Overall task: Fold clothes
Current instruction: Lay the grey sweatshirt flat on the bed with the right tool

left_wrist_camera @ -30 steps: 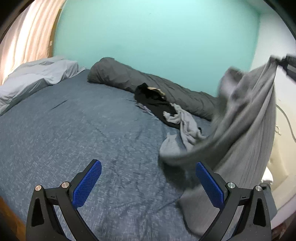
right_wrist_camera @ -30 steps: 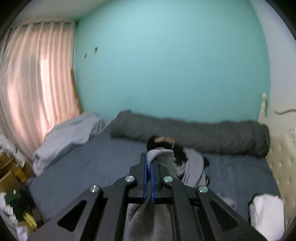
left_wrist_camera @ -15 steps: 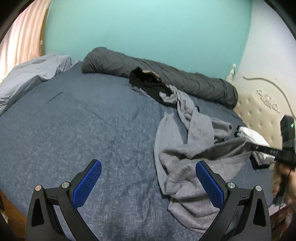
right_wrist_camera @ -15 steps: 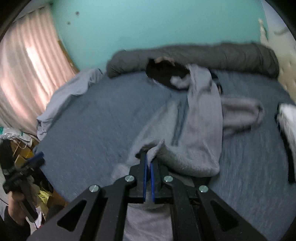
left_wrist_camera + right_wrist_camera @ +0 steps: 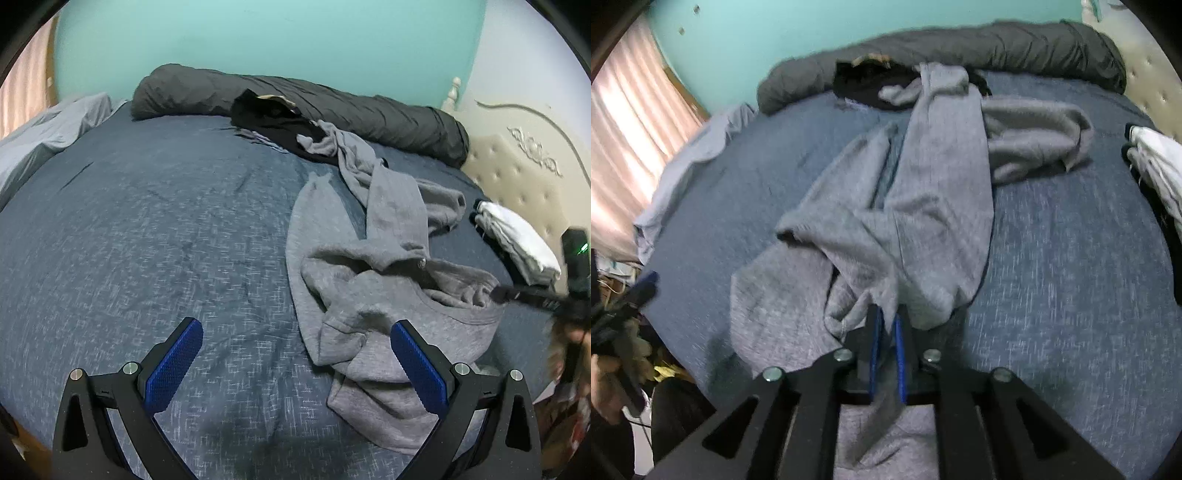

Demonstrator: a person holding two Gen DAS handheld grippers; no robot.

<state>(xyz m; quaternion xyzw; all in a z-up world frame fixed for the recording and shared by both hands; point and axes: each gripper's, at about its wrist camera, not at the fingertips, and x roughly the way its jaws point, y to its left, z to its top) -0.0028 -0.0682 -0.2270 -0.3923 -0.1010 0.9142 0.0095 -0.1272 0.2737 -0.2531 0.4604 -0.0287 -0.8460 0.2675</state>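
right gripper (image 5: 886,325) pinching the hem of the grey sweatpants (image 5: 905,206), guessing to drag them flat | left gripper (image 5: 295,365) fingers wide apart, holding nothing, hovering beside | sweatpants lie crumpled on the blue bed (image 5: 147,221), not folded

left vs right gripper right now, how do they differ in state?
The left gripper stands wide open with nothing between its blue pads; the right gripper is nearly shut, pinching an edge of the grey garment. The left hangs over bare blue bedsheet beside the garment; the right sits at the garment's near end, cloth trailing through it. Both have black frames and blue pads.
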